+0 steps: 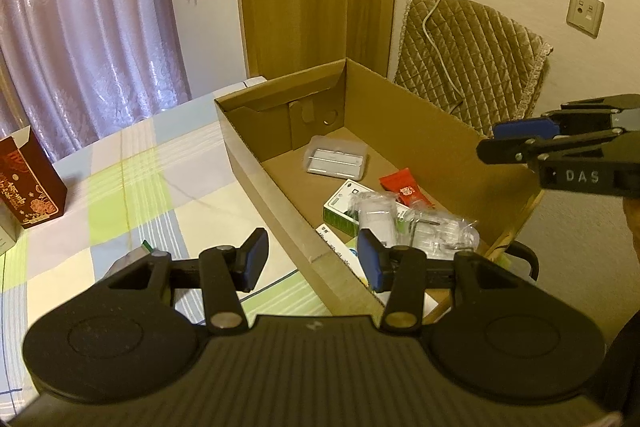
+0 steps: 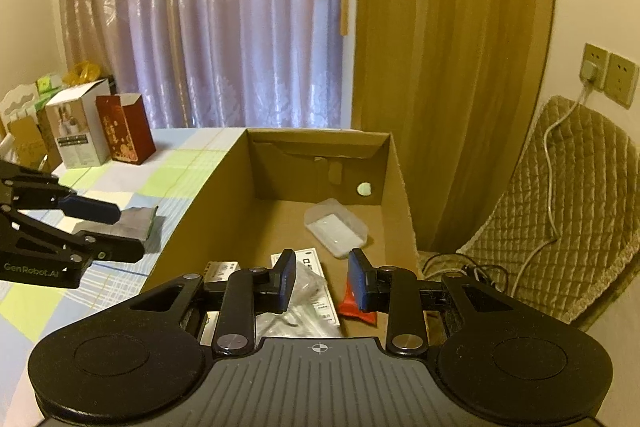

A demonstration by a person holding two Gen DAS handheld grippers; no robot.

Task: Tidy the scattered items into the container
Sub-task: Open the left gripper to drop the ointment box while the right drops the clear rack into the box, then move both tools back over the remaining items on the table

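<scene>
An open cardboard box [image 1: 248, 163] [image 2: 200, 203] stands on the checked tablecloth. Inside lie a clear plastic case [image 1: 335, 158] [image 2: 336, 227], a red packet [image 1: 406, 189] [image 2: 356, 307], a green-and-white carton [image 1: 340, 207] and crinkled clear bags [image 1: 424, 227] [image 2: 304, 291]. A silver-grey pouch [image 1: 124, 261] [image 2: 138, 223] lies flat on the cloth just left of the box. My left gripper [image 1: 312, 259] [image 2: 130, 233] is open and holds nothing, hovering over the box's near left wall beside the pouch. My right gripper [image 2: 322, 279] [image 1: 490, 141] is open and holds nothing above the box's contents.
A dark red gift box [image 1: 30, 183] [image 2: 126, 133] and a white carton [image 2: 78, 131] stand at the table's far left. A chair with a quilted cover [image 1: 472, 67] [image 2: 560, 219] and a trailing charger cable [image 2: 552, 187] sits right of the box. Curtains hang behind.
</scene>
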